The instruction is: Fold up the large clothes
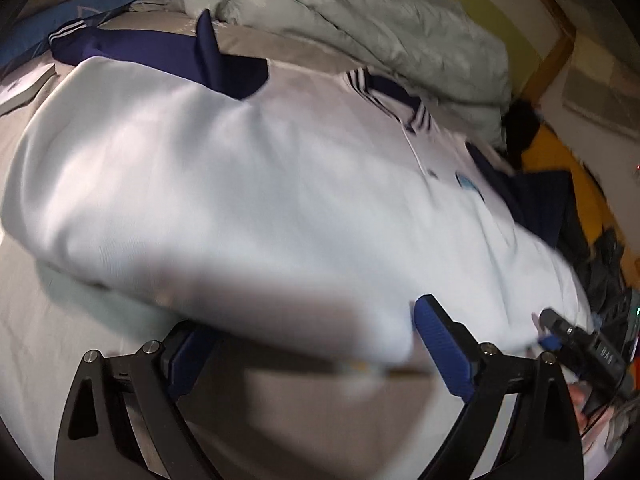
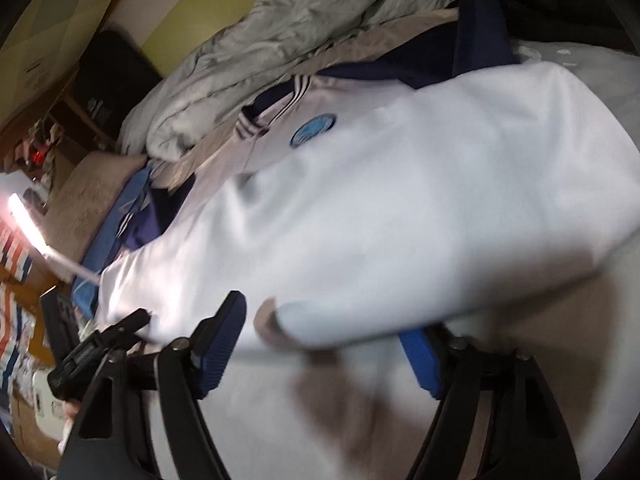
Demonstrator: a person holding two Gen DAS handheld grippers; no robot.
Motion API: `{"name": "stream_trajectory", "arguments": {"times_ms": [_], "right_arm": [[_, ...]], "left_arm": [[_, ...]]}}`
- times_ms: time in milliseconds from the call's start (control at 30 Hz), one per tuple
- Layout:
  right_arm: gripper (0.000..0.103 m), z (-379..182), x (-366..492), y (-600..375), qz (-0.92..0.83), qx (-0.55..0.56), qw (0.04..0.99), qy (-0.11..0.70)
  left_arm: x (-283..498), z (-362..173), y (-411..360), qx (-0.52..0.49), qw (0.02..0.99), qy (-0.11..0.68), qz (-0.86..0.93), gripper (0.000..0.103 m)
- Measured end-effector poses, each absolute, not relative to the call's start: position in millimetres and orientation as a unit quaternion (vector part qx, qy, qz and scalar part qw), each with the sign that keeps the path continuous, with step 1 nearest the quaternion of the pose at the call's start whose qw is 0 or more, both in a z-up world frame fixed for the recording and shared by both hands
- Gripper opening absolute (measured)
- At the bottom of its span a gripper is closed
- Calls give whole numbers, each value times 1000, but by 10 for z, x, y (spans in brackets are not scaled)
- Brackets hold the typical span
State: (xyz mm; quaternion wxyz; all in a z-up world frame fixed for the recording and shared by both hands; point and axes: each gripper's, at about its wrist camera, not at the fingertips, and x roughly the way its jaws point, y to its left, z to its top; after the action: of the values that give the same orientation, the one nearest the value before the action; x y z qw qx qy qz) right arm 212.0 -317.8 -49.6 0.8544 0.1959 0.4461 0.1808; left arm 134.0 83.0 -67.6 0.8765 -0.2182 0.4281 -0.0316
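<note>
A large white shirt (image 1: 248, 184) with navy sleeves, a striped collar (image 1: 400, 100) and a round blue badge (image 2: 312, 130) lies spread on the bed. Its near edge is doubled over and blurred. My left gripper (image 1: 308, 320) stands wide at that edge: the cloth lies between the jaws and covers the tip of the left blue pad, while the right pad (image 1: 440, 348) is bare. My right gripper (image 2: 320, 316) straddles the same edge of the shirt (image 2: 380, 208) further along, with one pad (image 2: 220, 340) in the open and the other half under the cloth. Neither pair of pads visibly presses the fabric.
A crumpled grey quilt (image 1: 360, 20) is heaped along the far side of the bed by the yellow wall. A blue pillow (image 1: 60, 20) lies at the far left. Dark clothes (image 1: 600, 264) are piled to the right. The pale sheet (image 1: 280, 420) lies below the grippers. A lit lamp bar (image 2: 28, 220) glows at the left.
</note>
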Motion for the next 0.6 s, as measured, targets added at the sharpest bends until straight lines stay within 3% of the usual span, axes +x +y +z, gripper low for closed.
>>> {"name": "stream_trajectory", "arguments": {"times_ms": [33,67,100,167,200,300,600], "right_arm": [[53,-491,2147,-3163,168,182,863,440],[46,-494,2169,-3148,153,167,871,435],[33,-506,2187,-3135,141,153,881,426],[21,-502,2197,-3137,139,148,884,420],[16,-475,2182,-3138,136,141,887,419],[11,-352,2058,-3100,131,116,896,409],[11,-151,1298,-3041,147,42,891,428]], "left_arm": [[1369,-691,850,-219,880,420,-26,90],[1385,-688,861,-210,886,413,-13,73],[1392,-678,864,-197,892,406,1,45],[1380,-661,894,-205,895,397,-13,20],[1336,-631,896,-208,896,393,-12,15],[1161,-459,789,-174,905,387,5,10],[379,-351,664,-142,895,423,23,10]]}}
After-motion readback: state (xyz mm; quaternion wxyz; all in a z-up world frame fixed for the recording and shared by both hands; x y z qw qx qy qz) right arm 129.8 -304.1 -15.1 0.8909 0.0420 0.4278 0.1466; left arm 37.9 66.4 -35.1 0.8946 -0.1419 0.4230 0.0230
